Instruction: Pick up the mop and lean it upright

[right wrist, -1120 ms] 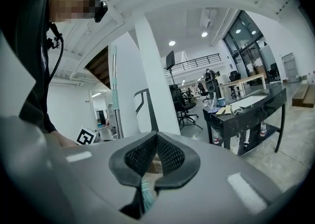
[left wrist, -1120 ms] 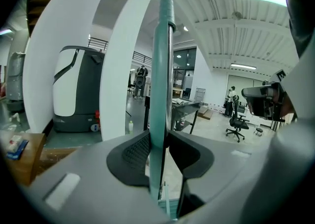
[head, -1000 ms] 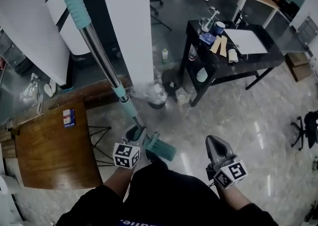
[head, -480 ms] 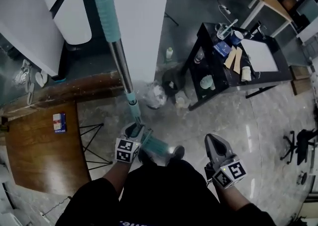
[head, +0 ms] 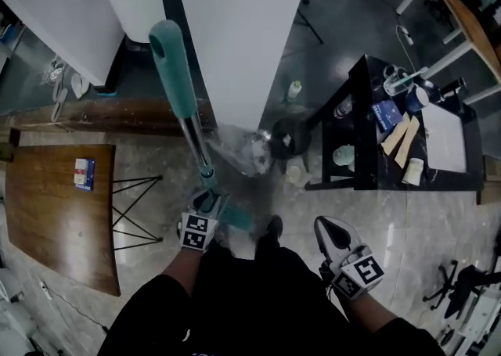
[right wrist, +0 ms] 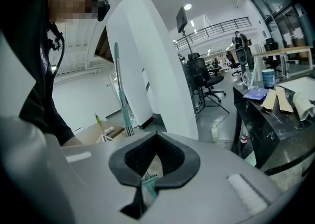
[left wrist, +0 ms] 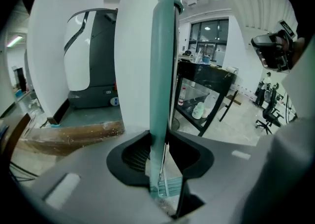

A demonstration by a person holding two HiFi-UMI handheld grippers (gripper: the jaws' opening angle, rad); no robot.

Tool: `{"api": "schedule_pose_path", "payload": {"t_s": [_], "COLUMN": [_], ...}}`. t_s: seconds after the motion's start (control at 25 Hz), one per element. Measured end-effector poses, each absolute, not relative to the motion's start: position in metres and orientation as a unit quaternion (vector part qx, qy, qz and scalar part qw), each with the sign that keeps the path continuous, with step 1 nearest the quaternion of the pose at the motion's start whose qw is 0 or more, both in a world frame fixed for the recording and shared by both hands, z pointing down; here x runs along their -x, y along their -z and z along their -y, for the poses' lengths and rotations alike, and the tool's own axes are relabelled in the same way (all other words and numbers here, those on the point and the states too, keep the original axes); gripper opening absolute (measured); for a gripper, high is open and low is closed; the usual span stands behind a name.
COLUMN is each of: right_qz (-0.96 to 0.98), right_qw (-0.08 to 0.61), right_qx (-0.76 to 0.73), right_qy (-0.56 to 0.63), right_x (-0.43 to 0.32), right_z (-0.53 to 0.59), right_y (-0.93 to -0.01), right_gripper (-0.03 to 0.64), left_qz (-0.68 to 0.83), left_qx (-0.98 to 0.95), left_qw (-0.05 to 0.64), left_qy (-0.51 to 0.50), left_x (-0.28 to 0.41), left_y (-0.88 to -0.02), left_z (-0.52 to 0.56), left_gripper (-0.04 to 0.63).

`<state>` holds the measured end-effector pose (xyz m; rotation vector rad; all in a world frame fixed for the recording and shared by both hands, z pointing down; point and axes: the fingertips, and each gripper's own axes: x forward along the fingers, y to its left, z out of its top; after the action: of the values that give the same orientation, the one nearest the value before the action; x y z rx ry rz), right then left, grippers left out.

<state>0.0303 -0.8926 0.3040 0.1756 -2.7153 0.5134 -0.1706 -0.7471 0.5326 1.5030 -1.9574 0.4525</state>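
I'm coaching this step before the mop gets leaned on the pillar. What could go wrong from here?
1. Only the left tool grips the mop, low on its shaft; the long handle above may swing or tip.
2. The floor looks glossy, so the mop could slide once leaned on the pillar.
3. A bottle by the pillar could get knocked.

Mop handle (head: 173, 67) now steeper, closer to pillar (head: 243, 34).
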Motion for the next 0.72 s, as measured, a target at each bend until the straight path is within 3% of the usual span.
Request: {"api": "schedule_pose_path", "payload": {"t_s": [0.32, 0.72], "right_qz": [0.948, 0.917], "right_qw": [0.244, 0.329], "right_qx": [-0.042, -0.097], "right_qy": [-0.201, -0.204], "right_x": [-0.007, -0.039], "right_z": [0.927, 0.935], "right_y": [-0.359, -0.437], "right_gripper": [0.005, 0.005], "left_qz": [0.751, 0.713], "left_qx": [-0.52, -0.518], "left_qw": [0.37, 0.421], "left_qy": [-0.17, -0.212], "left_x": [0.197, 0.221], "left_y": [-0.647, -0.779], "left_z": [0.77, 0.792], "left_gripper": [0.138, 0.137]}}
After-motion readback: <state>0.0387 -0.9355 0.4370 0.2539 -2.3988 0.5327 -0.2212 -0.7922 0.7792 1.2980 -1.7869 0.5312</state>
